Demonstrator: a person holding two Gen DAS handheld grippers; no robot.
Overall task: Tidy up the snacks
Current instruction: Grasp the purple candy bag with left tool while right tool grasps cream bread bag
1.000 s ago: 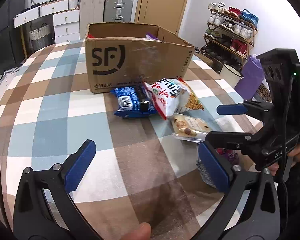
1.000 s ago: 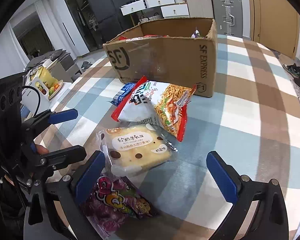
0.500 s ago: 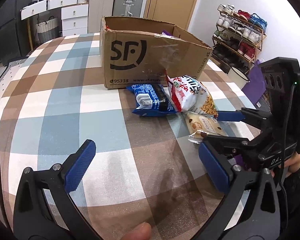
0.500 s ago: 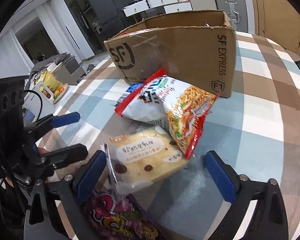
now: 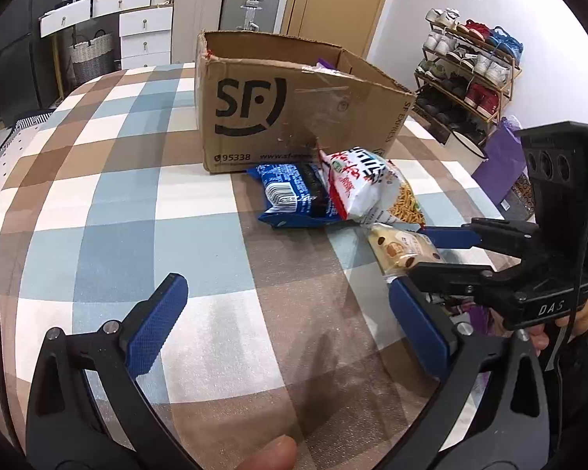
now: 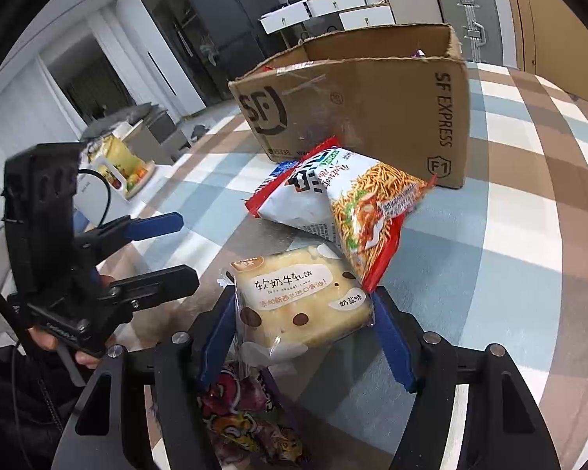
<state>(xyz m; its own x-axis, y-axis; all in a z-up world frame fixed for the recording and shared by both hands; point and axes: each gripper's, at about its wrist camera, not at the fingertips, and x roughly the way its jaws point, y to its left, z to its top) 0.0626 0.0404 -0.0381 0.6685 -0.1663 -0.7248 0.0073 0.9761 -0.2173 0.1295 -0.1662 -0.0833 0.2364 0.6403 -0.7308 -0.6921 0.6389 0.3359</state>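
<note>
Right gripper (image 6: 302, 329) jaws just closing, pads now clamping cake pack (image 6: 300, 299) on table; left gripper (image 5: 290, 329) gapes empty — you've noodle bag (image 6: 356, 207), blue pack (image 5: 290, 196), purple bag (image 6: 251, 423) left outside box (image 6: 372, 94).

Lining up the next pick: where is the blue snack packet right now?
The blue snack packet lies on the checked tablecloth in front of the cardboard box, centre of the left wrist view, its right end tucked under the red-and-white noodle bag.

box (image 5: 294, 117): matt brown cardboard, glossy tape showing
cake packet (image 6: 302, 297): clear film shining
tablecloth (image 5: 117, 196): matt woven cloth
gripper pads (image 5: 156, 325): blue, knurled
</note>
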